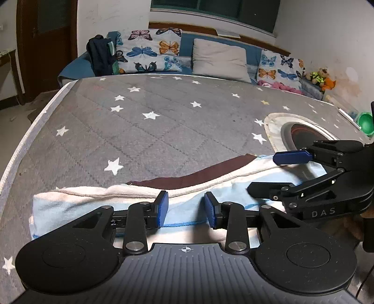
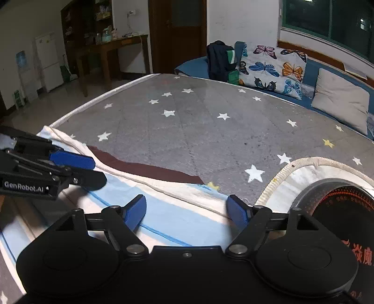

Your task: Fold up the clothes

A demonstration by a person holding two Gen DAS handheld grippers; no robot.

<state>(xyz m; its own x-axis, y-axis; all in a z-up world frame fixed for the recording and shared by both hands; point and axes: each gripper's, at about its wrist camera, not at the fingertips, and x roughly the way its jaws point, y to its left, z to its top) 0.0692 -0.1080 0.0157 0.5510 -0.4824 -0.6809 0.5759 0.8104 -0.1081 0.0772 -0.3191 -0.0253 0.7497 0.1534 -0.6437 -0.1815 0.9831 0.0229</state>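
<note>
Pale-blue garment (image 2: pixel 177 224) flat under both released claws: left claw (image 1: pixel 185 208), right claw (image 2: pixel 187 211).

Grey star-printed quilted bed cover (image 1: pixel 145 131); butterfly-print pillows (image 1: pixel 149 52) at twelve o'clock; dark wooden door (image 2: pixel 177 30); white walls (image 1: pixel 112 21); green-framed window (image 2: pixel 327 21).

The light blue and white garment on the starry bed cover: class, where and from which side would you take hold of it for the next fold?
Probably grip the garment at its cream hem beside the brown band. That edge lies flat and free on the grey bed cover. Come from the near side, over the cloth.
</note>
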